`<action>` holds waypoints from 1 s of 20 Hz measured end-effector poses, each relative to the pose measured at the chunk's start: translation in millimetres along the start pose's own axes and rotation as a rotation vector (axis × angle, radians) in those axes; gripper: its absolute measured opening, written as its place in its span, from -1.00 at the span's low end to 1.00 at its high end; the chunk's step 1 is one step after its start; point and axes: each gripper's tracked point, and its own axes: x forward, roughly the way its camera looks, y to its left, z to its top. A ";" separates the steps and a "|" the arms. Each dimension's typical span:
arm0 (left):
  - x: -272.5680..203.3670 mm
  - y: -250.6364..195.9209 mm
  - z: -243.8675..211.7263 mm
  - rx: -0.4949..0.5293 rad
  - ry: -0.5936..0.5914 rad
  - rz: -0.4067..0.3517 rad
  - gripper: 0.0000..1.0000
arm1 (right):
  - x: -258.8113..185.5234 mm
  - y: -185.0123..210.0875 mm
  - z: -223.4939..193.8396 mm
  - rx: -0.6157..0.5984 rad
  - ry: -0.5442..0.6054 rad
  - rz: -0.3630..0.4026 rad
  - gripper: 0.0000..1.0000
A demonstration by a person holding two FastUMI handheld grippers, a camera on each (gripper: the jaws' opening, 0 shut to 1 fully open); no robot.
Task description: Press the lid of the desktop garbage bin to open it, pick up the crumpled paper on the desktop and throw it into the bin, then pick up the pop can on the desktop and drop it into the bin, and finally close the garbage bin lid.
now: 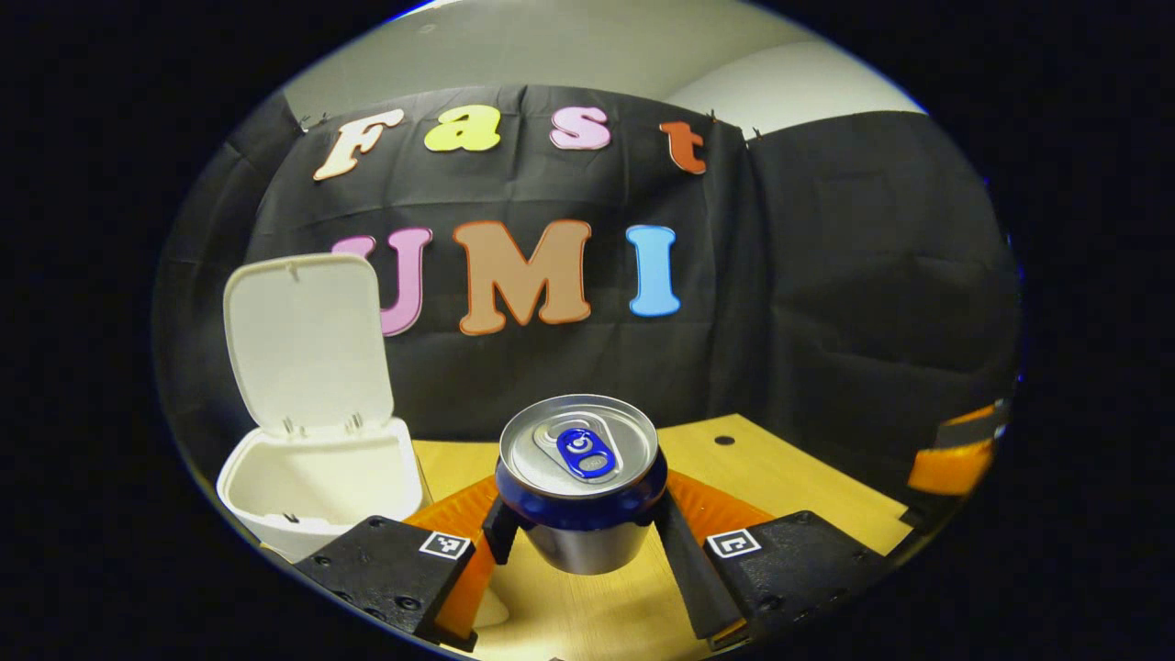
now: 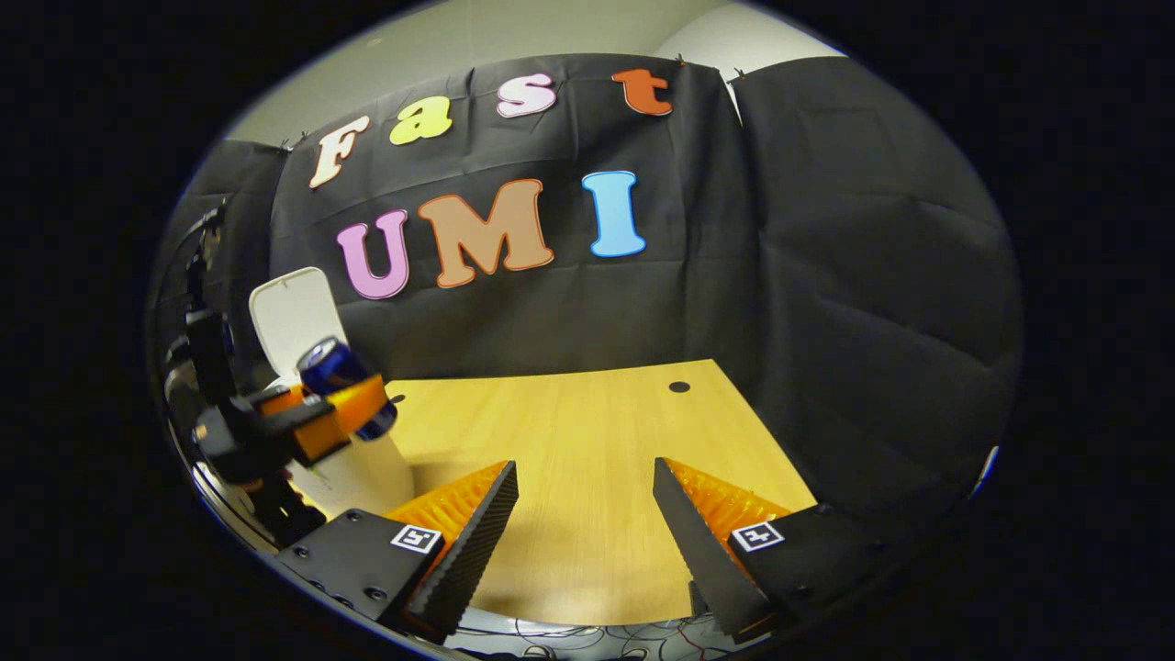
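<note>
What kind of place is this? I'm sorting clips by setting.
Likely a staged recording booth, not a home: black cloth wall, bare wooden desktop, a small white bin, handheld left gripper holding a can.

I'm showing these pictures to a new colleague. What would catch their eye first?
Likely the pop can, clamped between the left gripper fingers and held above the wooden desk. Next, the white bin to its left, its lid standing open. The right gripper hangs open over bare desk.

Black screw-studded left claw [image 1: 580, 542] and right claw [image 2: 586, 532] housings, each with white square markers
</note>
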 end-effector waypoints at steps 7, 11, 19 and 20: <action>-12.4 116.1 53.8 0.053 -0.050 0.227 0.55 | 13.5 17.7 -13.3 -0.035 0.035 0.118 0.97; -24.7 175.4 28.9 0.037 0.031 0.343 0.56 | 25.5 22.2 -9.0 -0.040 0.036 0.144 0.98; -34.6 223.6 -12.2 -0.049 0.120 0.416 0.58 | 35.0 28.2 2.5 -0.042 0.009 0.139 0.97; -33.8 225.7 -11.9 -0.053 0.115 0.417 0.58 | 36.5 27.4 5.0 -0.041 0.008 0.132 0.97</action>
